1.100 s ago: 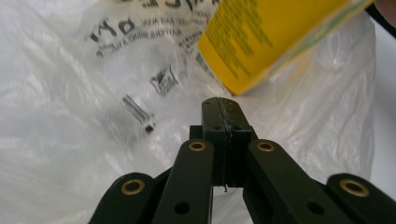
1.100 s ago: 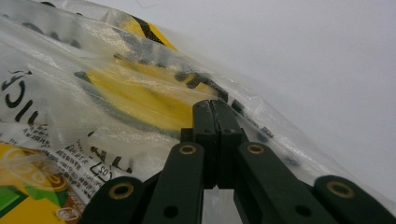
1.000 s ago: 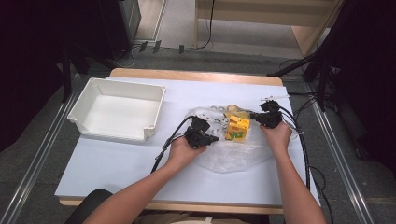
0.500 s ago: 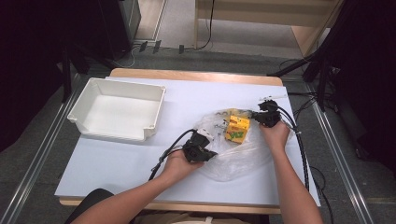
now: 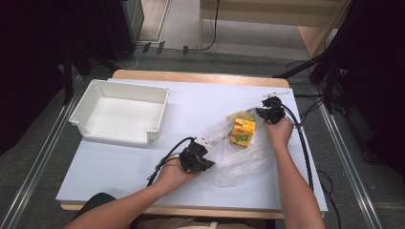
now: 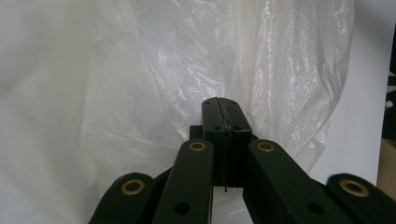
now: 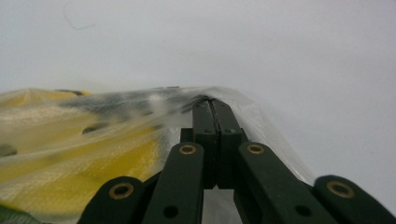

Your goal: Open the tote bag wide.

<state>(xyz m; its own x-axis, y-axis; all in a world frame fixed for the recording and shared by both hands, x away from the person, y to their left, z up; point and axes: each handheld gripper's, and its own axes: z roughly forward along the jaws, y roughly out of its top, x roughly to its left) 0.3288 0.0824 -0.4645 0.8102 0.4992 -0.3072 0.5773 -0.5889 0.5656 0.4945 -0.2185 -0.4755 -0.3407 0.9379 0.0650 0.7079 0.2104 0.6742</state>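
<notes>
A clear plastic bag [image 5: 239, 157] lies on the white table with a yellow carton [image 5: 243, 131] inside it. My left gripper [image 5: 209, 164] is at the bag's near left edge, jaws shut on the thin film [image 6: 187, 84]. My right gripper [image 5: 260, 112] is at the bag's far right corner, shut on the film there [image 7: 243, 100]. Through the plastic the yellow carton [image 7: 70, 154] shows blurred just left of the right jaws. The bag is stretched between the two grippers.
A white empty bin [image 5: 119, 110] stands at the table's far left. Black cables trail from both grippers across the table [image 5: 143, 181] and off its right side. The wooden table edge [image 5: 200, 76] runs along the back.
My left gripper has drawn back toward the near edge and a little left, pulling the bag's film with it. The right gripper has stayed put.
</notes>
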